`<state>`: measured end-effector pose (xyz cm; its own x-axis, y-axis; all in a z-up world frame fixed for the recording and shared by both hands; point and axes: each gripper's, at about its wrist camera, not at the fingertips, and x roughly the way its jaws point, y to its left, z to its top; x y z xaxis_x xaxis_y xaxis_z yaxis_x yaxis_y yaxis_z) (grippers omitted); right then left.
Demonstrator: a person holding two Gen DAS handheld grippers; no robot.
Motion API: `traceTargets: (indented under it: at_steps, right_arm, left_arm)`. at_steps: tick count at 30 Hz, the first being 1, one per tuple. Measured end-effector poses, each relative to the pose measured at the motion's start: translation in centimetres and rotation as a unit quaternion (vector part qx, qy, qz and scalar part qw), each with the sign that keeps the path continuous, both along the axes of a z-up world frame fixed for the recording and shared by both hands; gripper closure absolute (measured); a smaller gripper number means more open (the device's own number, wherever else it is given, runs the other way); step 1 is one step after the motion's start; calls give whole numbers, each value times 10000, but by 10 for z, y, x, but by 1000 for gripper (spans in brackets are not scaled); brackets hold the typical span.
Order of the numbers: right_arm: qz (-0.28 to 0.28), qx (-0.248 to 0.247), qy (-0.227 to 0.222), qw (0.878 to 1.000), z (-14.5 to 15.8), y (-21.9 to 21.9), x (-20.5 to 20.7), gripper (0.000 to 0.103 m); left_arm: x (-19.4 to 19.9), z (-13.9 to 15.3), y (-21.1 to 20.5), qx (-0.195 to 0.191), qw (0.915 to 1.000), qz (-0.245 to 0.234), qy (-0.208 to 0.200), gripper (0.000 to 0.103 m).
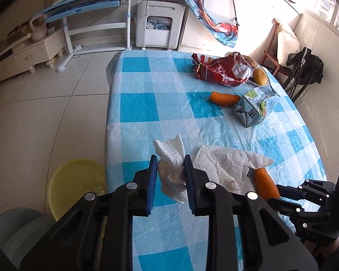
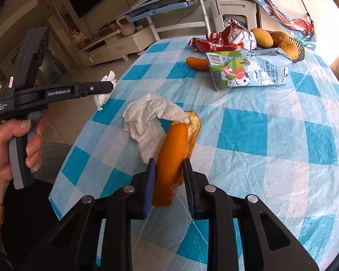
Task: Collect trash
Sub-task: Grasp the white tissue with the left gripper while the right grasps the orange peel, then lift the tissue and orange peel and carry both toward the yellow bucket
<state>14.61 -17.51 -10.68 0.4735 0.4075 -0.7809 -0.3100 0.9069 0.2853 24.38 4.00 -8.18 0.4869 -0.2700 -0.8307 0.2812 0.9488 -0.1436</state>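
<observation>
Gripping only a fold of the crumpled tissue (image 1: pixel 171 171), the left gripper (image 1: pixel 170 164) risked shedding it before the yellow bin (image 1: pixel 76 185) was reached. The orange peel (image 2: pixel 169 164) was clamped by the right gripper (image 2: pixel 168 169); the overlapping paper towel (image 2: pixel 147 122) might be dragged along.

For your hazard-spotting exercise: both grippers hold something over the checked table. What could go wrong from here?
1. The crumpled tissue in the left gripper hangs loosely and could slip out before reaching the yellow bin.
2. The orange peel in the right gripper lies under the paper towel; lifting may drag the towel off the table.
</observation>
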Motion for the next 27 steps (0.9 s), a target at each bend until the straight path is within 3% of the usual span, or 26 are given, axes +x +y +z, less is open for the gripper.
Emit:
traceTargets:
  at_steps: [8,9,10,11,16,18,19,20,21,23,27]
  right_arm:
    - [48,-335,141,9993,-1,-1,-12,76]
    - [0,-308,126,9994,0,-4,-13,73]
    - [-59,-246,94,9996,0,-6,-13,62]
    - [-100,-159,73,9998,0,-8,-14,57]
    - [-374,-73,-95,9992,-2,-5,-9,44]
    - [-399,-69,-121,9991,-4,0,-5,44]
    - [-387,-149,-129,9991,-5,3,-5,48]
    - [-358,-278,-139,9989,-6,6,-5,68]
    - [-336,-396,-184,9985,-5,8,-7,73]
    - [-319,-401,-211,9985,-2,8,-10,81]
    - [-376,-362,-356,9980,5,1,-19,83]
  left_arm:
    - [-41,-23,-38,420,9914,-1178,390,80]
    - [-45,-25,-43,572,9901,-1227,369,77]
    - [-48,-27,-47,695,9891,-1254,331,72]
    - [-51,-28,-50,759,9884,-1279,314,70]
    - [-58,-29,-54,926,9897,-1077,167,45]
    - [-60,-31,-55,906,9907,-1001,175,45]
    - [-61,-32,-56,879,9910,-995,194,48]
    - [-63,-32,-56,883,9909,-1000,154,54]
    - [-65,-31,-57,881,9908,-1019,143,77]
    - [-67,-24,-51,636,9933,-960,119,81]
    - [-70,-9,-42,437,9959,-780,-170,81]
